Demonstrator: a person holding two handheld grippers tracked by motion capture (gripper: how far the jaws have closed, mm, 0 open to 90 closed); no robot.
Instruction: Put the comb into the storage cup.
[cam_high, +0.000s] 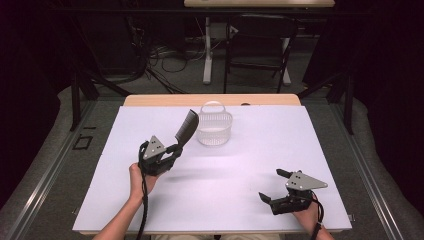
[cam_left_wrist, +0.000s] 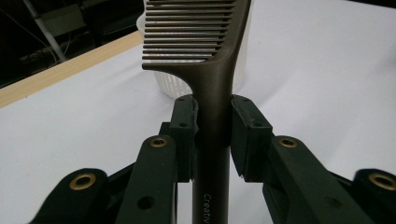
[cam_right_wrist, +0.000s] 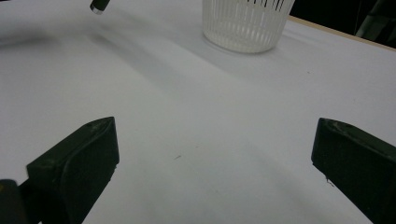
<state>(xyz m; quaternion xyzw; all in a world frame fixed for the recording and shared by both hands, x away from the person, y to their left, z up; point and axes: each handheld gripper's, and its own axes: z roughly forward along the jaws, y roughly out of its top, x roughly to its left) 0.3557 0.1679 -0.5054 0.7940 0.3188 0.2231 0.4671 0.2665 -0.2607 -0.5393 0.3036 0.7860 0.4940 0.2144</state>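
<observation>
I see the big white table (cam_high: 225, 200) first, then the little white basket (cam_high: 215, 131) near its far edge; I cannot tell if anything is inside. My left gripper (cam_high: 176, 148) is clamped on the dark comb (cam_high: 186, 126), held up just beside the basket. I should lift the comb over the rim and lower it slowly. My right gripper (cam_high: 272, 186) rests wide apart, holding nothing.

Basket (cam_high: 215, 129) stands at the tabletop's (cam_high: 250, 165) far centre; comb (cam_high: 185, 128), raised, lies just left of it; left gripper (cam_high: 172, 150) nearer-left, right gripper (cam_high: 272, 187) near-right corner.
</observation>
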